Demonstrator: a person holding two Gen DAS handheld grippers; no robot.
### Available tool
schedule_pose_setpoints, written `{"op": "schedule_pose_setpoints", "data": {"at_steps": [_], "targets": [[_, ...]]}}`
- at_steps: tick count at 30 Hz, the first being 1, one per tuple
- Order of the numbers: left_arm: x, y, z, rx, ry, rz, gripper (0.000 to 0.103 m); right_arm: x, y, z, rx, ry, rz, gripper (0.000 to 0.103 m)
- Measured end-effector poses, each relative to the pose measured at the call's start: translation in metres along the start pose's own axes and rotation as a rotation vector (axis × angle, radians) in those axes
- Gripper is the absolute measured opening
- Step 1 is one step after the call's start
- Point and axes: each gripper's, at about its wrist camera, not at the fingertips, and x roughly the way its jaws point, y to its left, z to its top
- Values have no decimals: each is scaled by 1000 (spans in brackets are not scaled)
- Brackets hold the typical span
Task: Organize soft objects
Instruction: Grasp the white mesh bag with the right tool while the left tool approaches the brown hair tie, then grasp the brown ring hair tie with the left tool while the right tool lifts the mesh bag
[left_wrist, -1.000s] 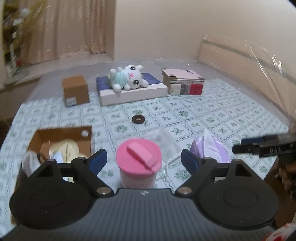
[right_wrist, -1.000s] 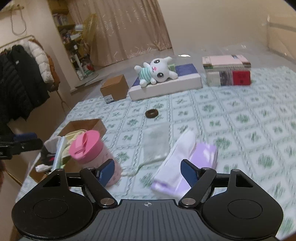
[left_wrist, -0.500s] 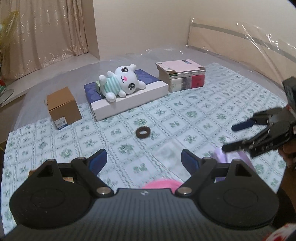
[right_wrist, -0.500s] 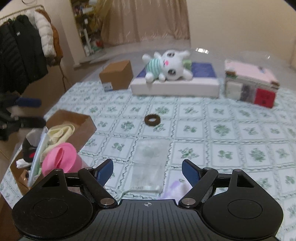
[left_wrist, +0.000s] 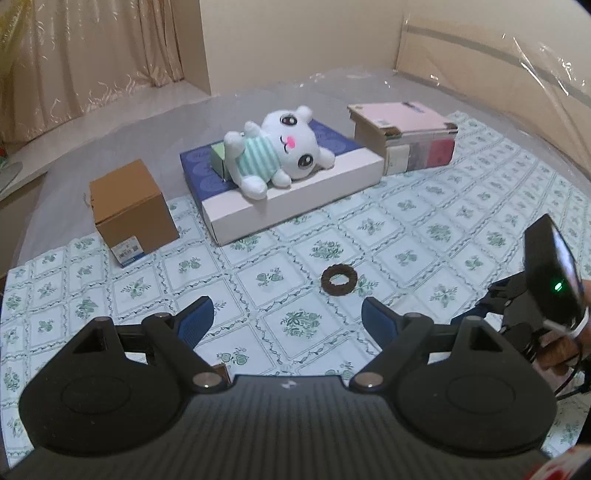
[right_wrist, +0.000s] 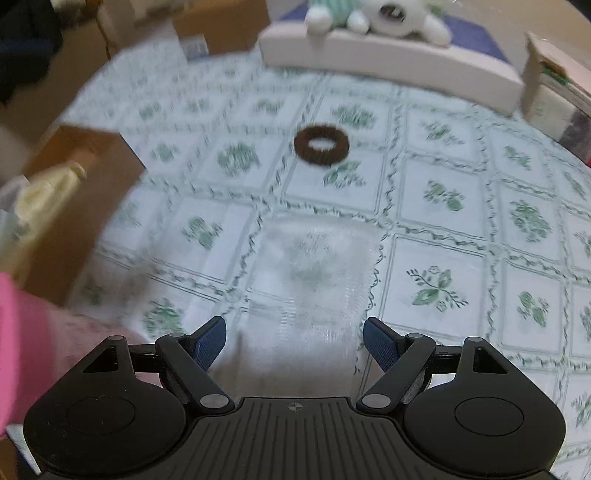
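my right claw (right_wrist: 293, 338) is wide open and holds nothing, low over the clear bag (right_wrist: 314, 280); left claw (left_wrist: 286, 319) open too, empty. the label on the brown box (left_wrist: 131, 210) is too small to read.

A: Surface covering?
B: One tablecloth (left_wrist: 436, 206), pale with a green floral tile print, spread flat.

A: Boxes?
B: One closed brown carton (left_wrist: 131, 210) with a label low on its front, at the far left. One flat white box with a blue top (left_wrist: 303, 195), just right of the carton. One open cardboard box (right_wrist: 92, 177), left edge of the right wrist view, blurred.

A: Books?
B: One stack of books (left_wrist: 406, 136), pink cover uppermost, just beside the flat box's right end.

A: Anything else?
B: One pink-lidded container (right_wrist: 26, 332), lower left, blurred. Beige curtains (left_wrist: 85, 59) and clear plastic sheeting (left_wrist: 517, 74) along the walls.
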Motion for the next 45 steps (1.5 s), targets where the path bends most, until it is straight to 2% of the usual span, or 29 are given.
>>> {"op": "schedule_pose_setpoints", "data": {"at_steps": [6, 9, 11, 12, 14, 15, 16, 20, 28, 33, 39, 41, 45], "targets": [[28, 2, -2, 8, 41, -12, 85, 31, 10, 7, -71, 78, -35, 82], [39, 0, -4, 14, 63, -13, 85, 34, 17, 6, -130, 85, -66, 82], [44, -2, -5, 25, 79, -17, 85, 33, 14, 5, -132, 85, -63, 75], [47, -3, -5, 30, 86, -17, 85, 32, 13, 5, -141, 81, -68, 66], [53, -5, -4, 43, 103, -18, 85, 26, 10, 6, -145, 71, -69, 42], [56, -7, -3, 48, 111, -14, 85, 22, 7, 7, -142, 66, -73, 18], [60, -8, -1, 55, 122, -13, 85, 19, 3, 7, -137, 63, -75, 5], [78, -13, 7, 84, 156, -25, 85, 4, -17, 11, -95, 22, -67, 3], [135, -34, 24, 173, 190, -71, 84, -48, -80, 31, 69, -185, -100, 3], [175, -56, 26, 273, 206, -111, 84, -53, -108, 41, 109, -224, -111, 3], [217, -69, 21, 335, 235, -116, 73, -37, -125, 36, 126, -218, -79, 3], [227, -69, 21, 333, 246, -118, 63, -31, -130, 34, 126, -212, -70, 3], [236, -67, 21, 320, 255, -137, 53, -22, -134, 35, 126, -213, -56, 3]]}}
